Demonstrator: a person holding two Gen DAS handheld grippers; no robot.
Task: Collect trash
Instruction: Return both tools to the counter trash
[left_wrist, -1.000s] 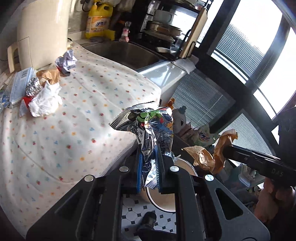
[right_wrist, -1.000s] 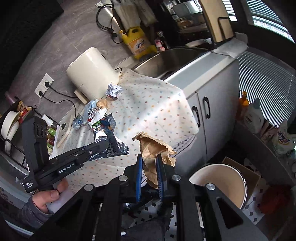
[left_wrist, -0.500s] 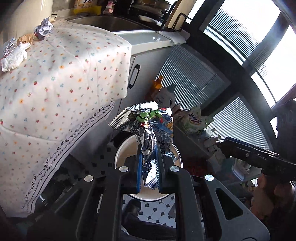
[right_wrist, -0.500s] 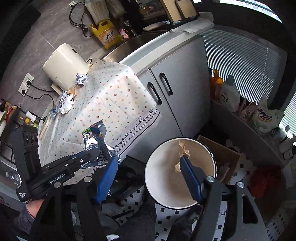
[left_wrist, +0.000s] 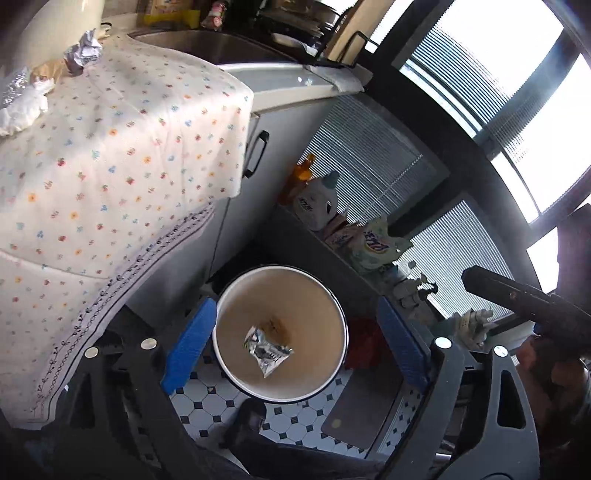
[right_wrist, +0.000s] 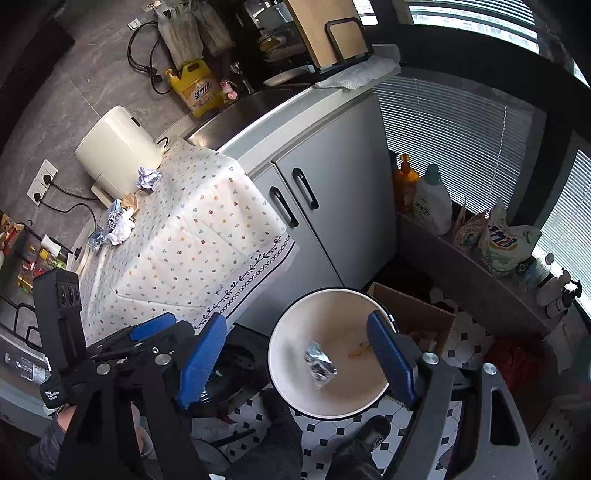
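Observation:
A round white bin (left_wrist: 280, 267) stands on the tiled floor beside the counter. Inside it lie a silver foil wrapper (left_wrist: 267, 348) and a brown paper scrap (left_wrist: 276, 327). My left gripper (left_wrist: 295, 347) hangs above the bin with its jaws opening wide and nothing between the blue pads. My right gripper (right_wrist: 295, 354) is also over the bin (right_wrist: 332, 292), jaws opening, with nothing between them; the foil wrapper (right_wrist: 319, 363) lies below. More trash stays on the flowered tablecloth (right_wrist: 192, 236): a crumpled paper ball (right_wrist: 147, 177) and white tissue (right_wrist: 123, 227) with foil.
Grey cabinet doors (right_wrist: 332, 192) rise behind the bin. A cardboard box (right_wrist: 417, 314) sits to its right. Detergent bottles (right_wrist: 432, 203) line a low ledge by the blinds. A cream appliance (right_wrist: 118, 147) stands behind the trash. A person's shoe (left_wrist: 247, 421) is near the bin.
Both grippers swung from the table to above the bin. The right let go of the brown paper first, then the left released the foil wrapper; both pieces now lie in the bin.

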